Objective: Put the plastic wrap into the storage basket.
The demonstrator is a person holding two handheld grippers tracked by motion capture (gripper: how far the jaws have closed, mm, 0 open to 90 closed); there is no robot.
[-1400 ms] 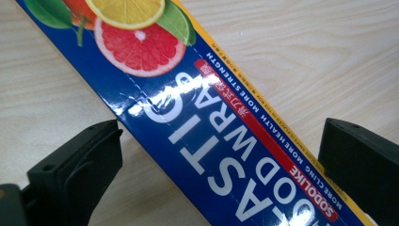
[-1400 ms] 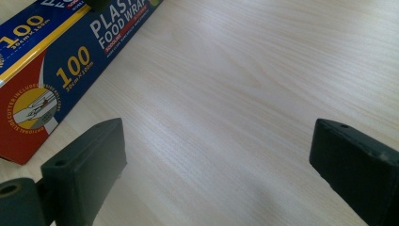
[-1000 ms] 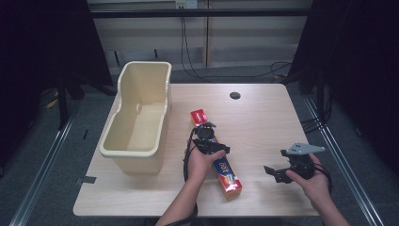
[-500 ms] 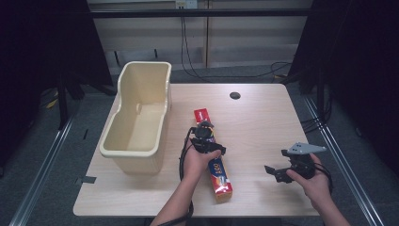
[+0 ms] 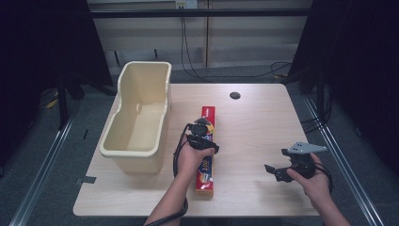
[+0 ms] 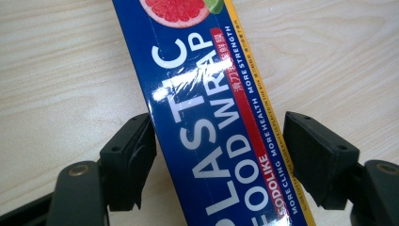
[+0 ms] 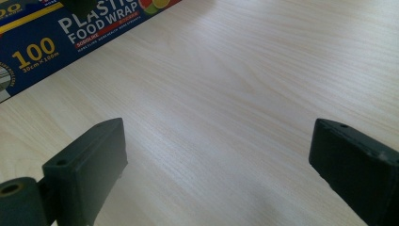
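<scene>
A long blue and red box of plastic food wrap (image 5: 205, 176) lies on the wooden table (image 5: 263, 122), running away from me. My left gripper (image 5: 201, 136) points down over its middle. In the left gripper view the jaws straddle the box (image 6: 207, 94) and have just been closing. The left pad meets the box's edge, while a thin gap remains at the right pad. My right gripper (image 5: 275, 172) hovers low over bare table at the right, open with nothing between its jaws (image 7: 216, 174). The box (image 7: 42, 42) shows at that view's top left.
A cream plastic bin (image 5: 141, 150), with nothing in it, stands on the left side of the table next to the box. A small dark hole (image 5: 235, 95) sits near the table's far edge. Cables run across the floor behind the table.
The box's near end has swung to the left, so it now lies nearly straight away from me. The left hand shifted slightly left with it. The right hand has kept still.
</scene>
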